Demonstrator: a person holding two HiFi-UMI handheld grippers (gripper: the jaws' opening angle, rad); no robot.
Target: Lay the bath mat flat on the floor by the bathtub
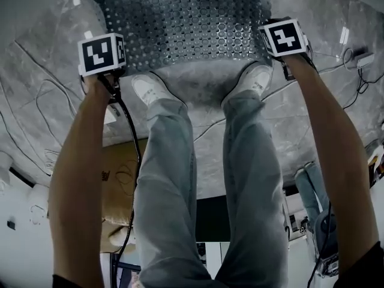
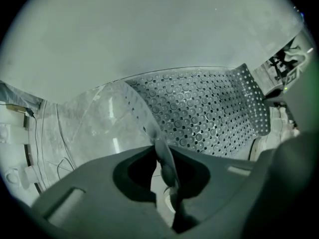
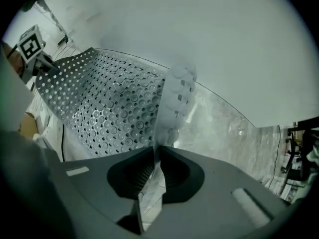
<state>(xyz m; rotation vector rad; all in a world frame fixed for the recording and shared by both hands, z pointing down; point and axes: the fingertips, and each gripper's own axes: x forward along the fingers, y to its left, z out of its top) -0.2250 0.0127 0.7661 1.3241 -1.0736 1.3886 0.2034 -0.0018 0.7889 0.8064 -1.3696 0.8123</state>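
The left gripper (image 2: 158, 151) points down, its jaws pressed together on a near corner of the bath mat (image 1: 180, 23). The right gripper (image 3: 155, 152) also points down and pinches the other near corner, a strip of mat standing up past its tips. The grey, perforated, cup-studded mat stretches between the two grippers and away ahead of them over the marbled floor (image 1: 201, 86). Beyond the mat's far edge rises the white bathtub wall (image 2: 149, 34); the tub's inside is out of sight. The person's shoes (image 1: 147, 89) stand between the grippers, just short of the mat.
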